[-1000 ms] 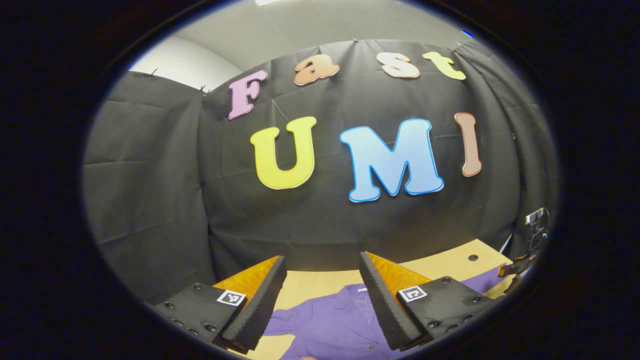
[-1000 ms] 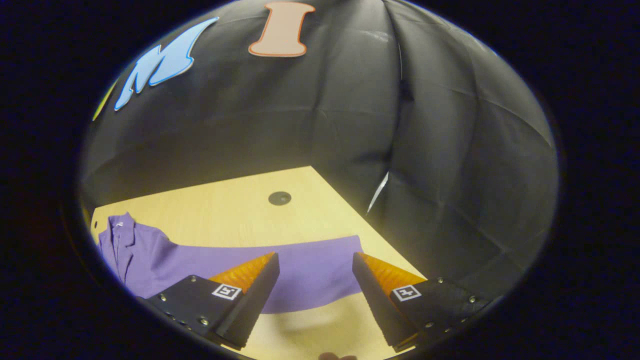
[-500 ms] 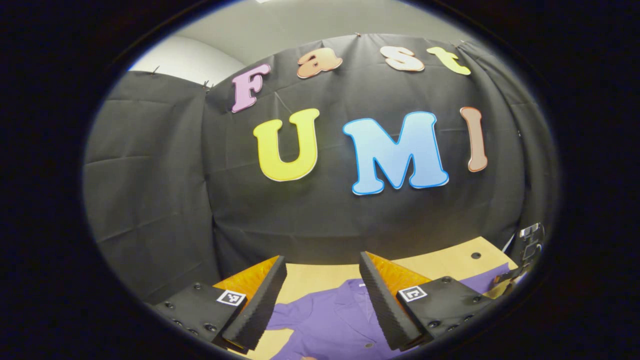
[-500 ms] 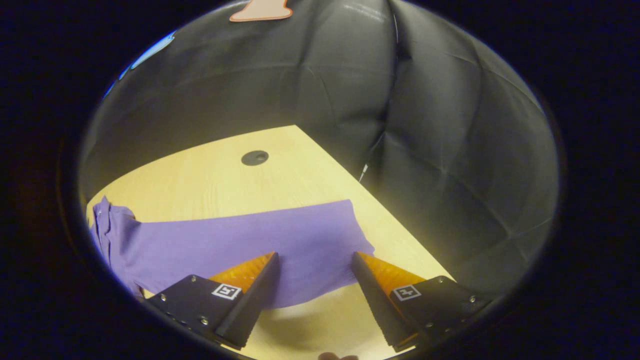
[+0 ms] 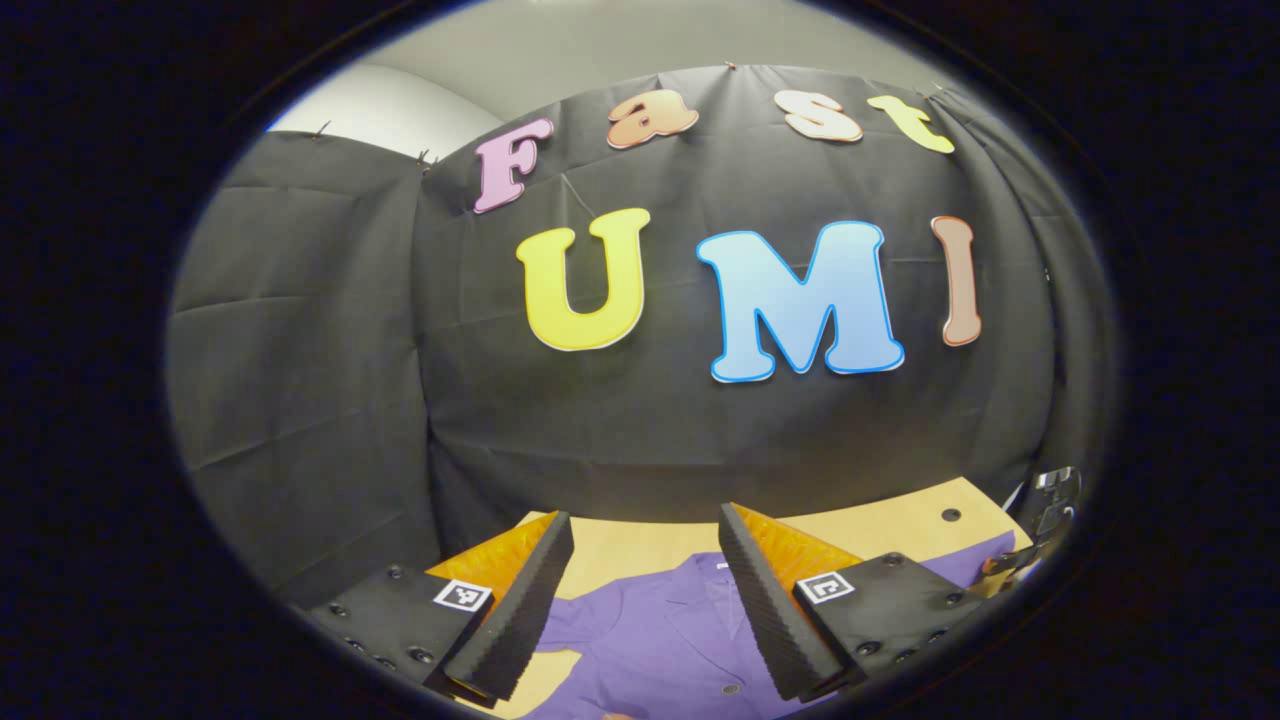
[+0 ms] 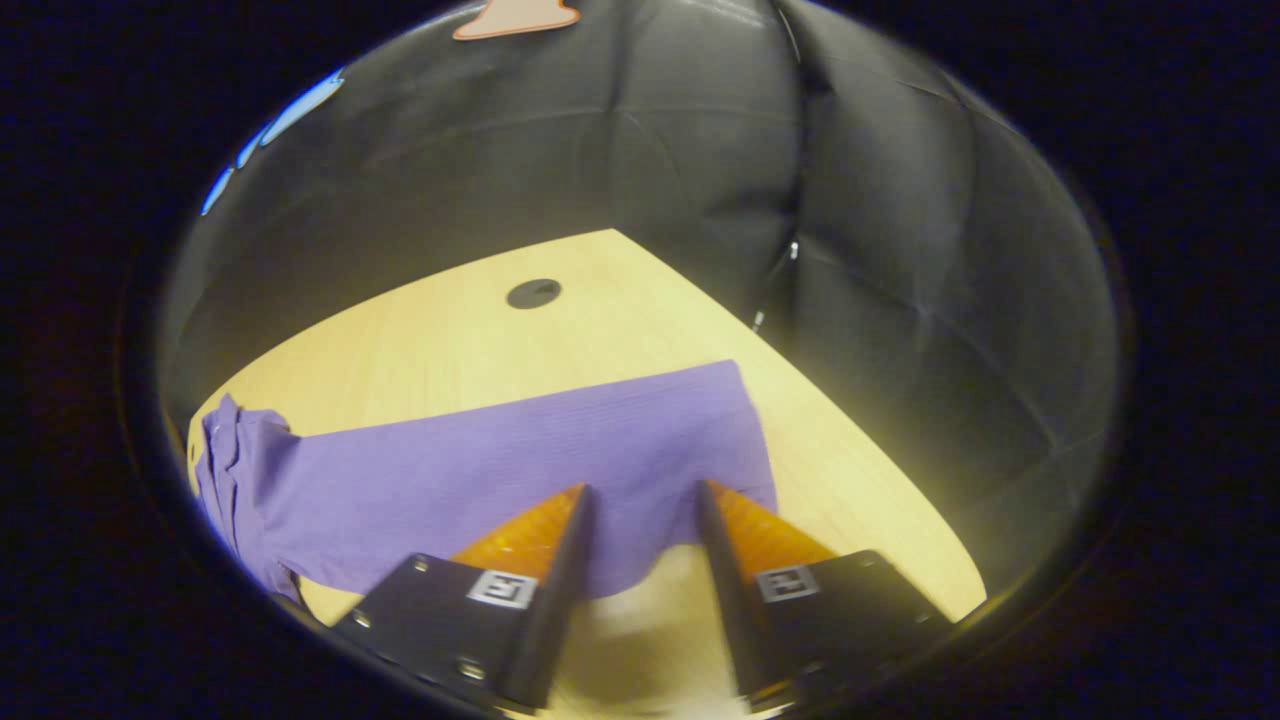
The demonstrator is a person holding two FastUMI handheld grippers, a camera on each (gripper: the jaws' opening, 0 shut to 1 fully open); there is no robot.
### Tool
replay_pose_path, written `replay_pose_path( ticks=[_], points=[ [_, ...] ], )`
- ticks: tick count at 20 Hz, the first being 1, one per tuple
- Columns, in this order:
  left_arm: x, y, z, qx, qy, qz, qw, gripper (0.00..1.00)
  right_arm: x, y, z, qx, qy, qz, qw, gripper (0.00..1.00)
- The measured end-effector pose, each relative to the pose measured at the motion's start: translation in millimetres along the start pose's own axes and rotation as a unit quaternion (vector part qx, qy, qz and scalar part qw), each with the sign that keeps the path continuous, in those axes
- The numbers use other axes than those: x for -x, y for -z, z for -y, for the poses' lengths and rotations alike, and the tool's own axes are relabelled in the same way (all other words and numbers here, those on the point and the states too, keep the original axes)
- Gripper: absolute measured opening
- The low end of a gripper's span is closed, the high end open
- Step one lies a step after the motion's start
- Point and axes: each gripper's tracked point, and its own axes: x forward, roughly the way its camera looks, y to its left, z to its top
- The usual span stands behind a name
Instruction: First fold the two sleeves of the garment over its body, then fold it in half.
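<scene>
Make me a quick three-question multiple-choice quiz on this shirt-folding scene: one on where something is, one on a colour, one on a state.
1. Where does the dark round hole lie?
A. In the table, beyond the sleeve
B. On the sleeve
C. On the wall

2. What colour is the garment?
A. Green
B. Purple
C. White

3. How does the right gripper stand?
A. Open, its fingers apart over the sleeve's edge
B. Shut on a cup
C. Holding a folded towel

Key: 1 A, the hole sits in bare wood behind the sleeve; 2 B, the cloth is purple; 3 A, a gap shows between the fingers.
</scene>
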Motion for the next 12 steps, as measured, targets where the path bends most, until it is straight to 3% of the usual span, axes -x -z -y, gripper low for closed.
replay_pose_path(
  ticks=[1, 2, 3, 5, 8, 9, 12],
  points=[
    [1, 0, -1, 0.001, -0.002, 0.0, 1.0, 0.95, -2, 2, 0, -0.003, 0.003, -0.001, 1.0, 0.6],
    [1, 1, -1, 0.003, -0.004, -0.001, 1.0, 0.96, -2, 1, -1, -0.012, 0.003, -0.002, 1.0, 0.6],
    [1, 2, -1, 0.004, -0.004, -0.002, 1.0, 0.98, -2, 3, -10, -0.026, -0.011, -0.006, 1.0, 0.53],
    [2, 2, -3, 0.004, -0.009, -0.003, 1.0, 0.98, 0, 0, -9, -0.027, 0.006, -0.004, 1.0, 0.14],
    [2, 4, -3, 0.007, -0.009, -0.005, 1.0, 0.98, 7, -5, -11, -0.03, 0.018, -0.022, 0.999, 0.14],
    [3, 4, -4, 0.005, -0.011, -0.006, 1.0, 0.98, 6, -6, -11, -0.028, 0.021, -0.023, 0.999, 0.02],
    [3, 4, -6, 0.004, -0.011, -0.005, 1.0, 0.98, 10, -12, -14, -0.053, 0.013, -0.037, 0.998, 0.02]
  ],
)
